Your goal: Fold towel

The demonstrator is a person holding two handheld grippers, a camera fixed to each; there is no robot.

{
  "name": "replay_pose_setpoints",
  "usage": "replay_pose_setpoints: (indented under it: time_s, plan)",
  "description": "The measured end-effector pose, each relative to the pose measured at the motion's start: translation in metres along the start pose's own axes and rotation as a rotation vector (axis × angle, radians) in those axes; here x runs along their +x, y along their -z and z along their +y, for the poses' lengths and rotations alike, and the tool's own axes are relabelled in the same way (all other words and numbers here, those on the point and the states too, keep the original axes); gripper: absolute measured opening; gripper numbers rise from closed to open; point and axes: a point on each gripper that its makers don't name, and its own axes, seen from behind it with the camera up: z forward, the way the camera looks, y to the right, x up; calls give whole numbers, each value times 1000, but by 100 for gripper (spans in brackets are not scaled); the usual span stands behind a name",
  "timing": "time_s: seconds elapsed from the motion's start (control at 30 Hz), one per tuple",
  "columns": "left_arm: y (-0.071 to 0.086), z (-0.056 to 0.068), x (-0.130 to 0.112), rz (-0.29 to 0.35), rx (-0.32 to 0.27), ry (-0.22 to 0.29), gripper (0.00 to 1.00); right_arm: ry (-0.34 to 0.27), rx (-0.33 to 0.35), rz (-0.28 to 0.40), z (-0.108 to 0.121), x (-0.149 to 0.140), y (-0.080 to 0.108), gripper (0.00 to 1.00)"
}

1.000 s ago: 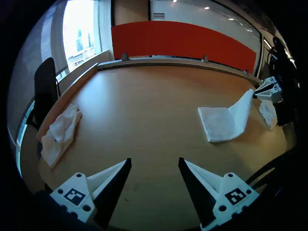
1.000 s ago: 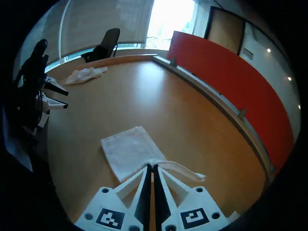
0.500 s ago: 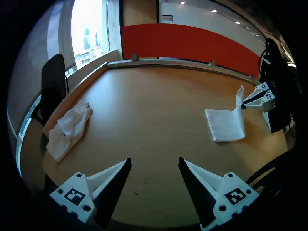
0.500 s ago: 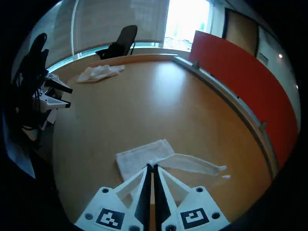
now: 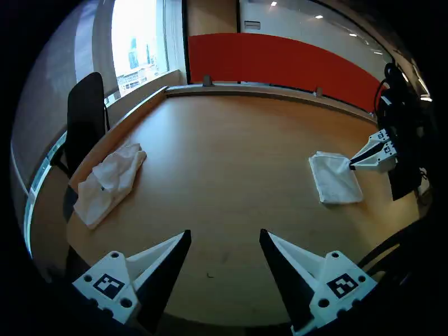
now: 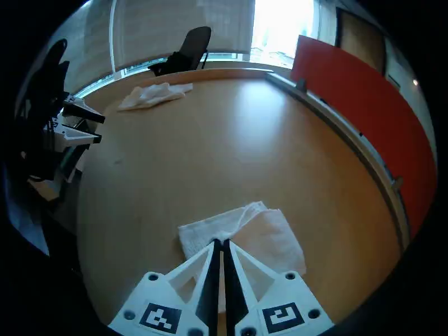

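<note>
A white towel lies folded flat on the wooden table, just ahead of my right gripper. Its fingers are pressed together on the towel's near edge. In the left gripper view the same towel lies at the right, with the right gripper touching its far-right edge. My left gripper hovers open over bare table near the front edge, holding nothing. From the right gripper view the left gripper stands far off at the left, jaws apart.
A second, crumpled white towel lies by the table's left edge, also visible as the crumpled towel. A black chair stands behind it. A red partition runs along the table's far side.
The right gripper carried the raised towel flap over and down; the towel now lies flat in a narrower fold. The left gripper stayed open and shifted only slightly.
</note>
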Motion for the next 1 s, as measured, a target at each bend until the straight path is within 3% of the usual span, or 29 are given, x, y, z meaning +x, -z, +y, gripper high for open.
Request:
replay_pose_setpoints:
  time_s: [0.2, 0.3, 0.5, 0.57, 1.0]
  plan:
    - [-3, 0, 2, -1, -2, -2, 91, 0, 2, 2, 0, 1, 2, 4]
    - [-3, 0, 3, 0, -3, -2, 91, -2, 2, 6, -1, 1, 3, 11]
    - [-3, 0, 3, 0, -1, -6, 91, -16, 0, 4, -3, -4, 5, 64]
    - [-3, 0, 2, -1, 0, -5, 91, -25, -10, 1, -2, -7, 6, 74]
    - [-2, 1, 4, 4, 3, -4, 91, -72, -41, -47, -3, -48, 11, 77]
